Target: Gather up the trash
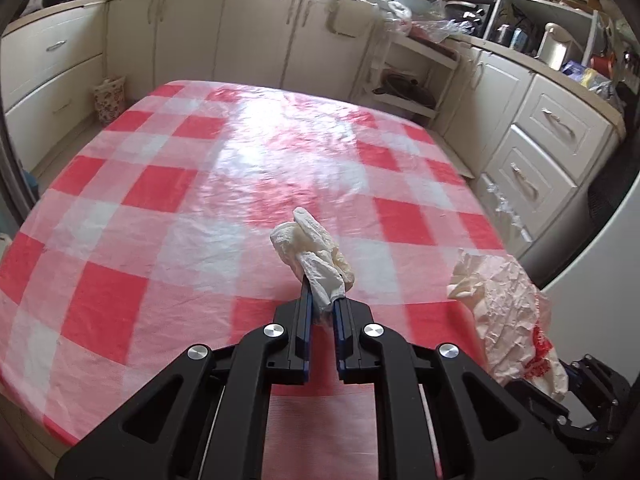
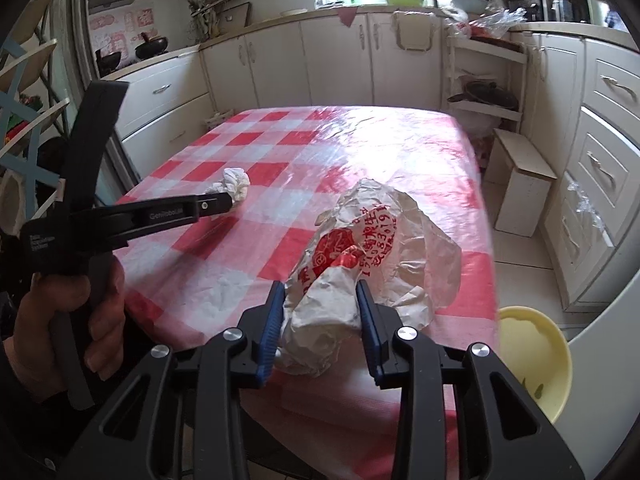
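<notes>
Two pieces of trash are held above the table (image 2: 400,152): a crumpled tissue (image 1: 316,256) pinched in the nearly closed left hand-held gripper (image 1: 322,304), a printed paper wrapper (image 2: 360,264) clamped lengthwise in the half-open right hand-held gripper (image 2: 320,320), nearer the yellow bin (image 2: 534,356) at its right.

Crumpled white tissue wad (image 1: 316,258) raised above checked table, wrinkled white red-printed paper bag (image 2: 360,264) lifted near table edge

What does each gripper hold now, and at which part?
The left gripper pinches the crumpled tissue at its lower end. The right gripper clamps the printed paper wrapper at its near, bunched end.
</notes>
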A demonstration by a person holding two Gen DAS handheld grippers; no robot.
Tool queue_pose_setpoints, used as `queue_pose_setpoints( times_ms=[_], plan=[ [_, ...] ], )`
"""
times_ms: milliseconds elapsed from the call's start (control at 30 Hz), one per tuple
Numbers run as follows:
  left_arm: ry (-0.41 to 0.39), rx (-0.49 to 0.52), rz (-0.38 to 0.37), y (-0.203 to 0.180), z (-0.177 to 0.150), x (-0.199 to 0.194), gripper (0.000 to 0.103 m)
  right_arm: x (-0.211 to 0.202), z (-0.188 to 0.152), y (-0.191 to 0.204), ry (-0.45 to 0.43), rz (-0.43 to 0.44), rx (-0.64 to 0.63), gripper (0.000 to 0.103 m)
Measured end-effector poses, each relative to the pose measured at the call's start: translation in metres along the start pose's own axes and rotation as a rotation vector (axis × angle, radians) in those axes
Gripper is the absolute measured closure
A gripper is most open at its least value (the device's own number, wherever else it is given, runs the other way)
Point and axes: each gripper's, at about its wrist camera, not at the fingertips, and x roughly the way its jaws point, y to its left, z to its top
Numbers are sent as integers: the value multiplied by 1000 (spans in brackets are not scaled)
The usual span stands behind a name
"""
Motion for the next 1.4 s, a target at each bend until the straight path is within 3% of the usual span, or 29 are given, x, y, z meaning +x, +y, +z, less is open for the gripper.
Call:
queue_pose_setpoints(
  times_ms=[200,467,667,800,1000,1267,1400],
  plan=[
    [32,37,-131,-59,-4,5,95,-27,-11,-48,-52,-104,94,67],
    [95,184,-309,-178,-19,25,95,-53,-31,-122,-95,-240,271,67],
    [163,255,-372,-236,-23,57,95,-42,-45,-156,-88,-297,372,66],
    [226,281,-388,-259,-23,84,95,-27,-52,-167,-55,-309,397,64],
    [325,279,-375,-278,-20,121,94,-21,-66,-185,-38,-359,437,52],
    [313,290,-378,-288,-22,116,70,-26,-63,-183,-46,-364,427,47],
    [294,263,-389,-279,-17,100,67,-33,-60,-180,-60,-358,425,45]
  ],
)
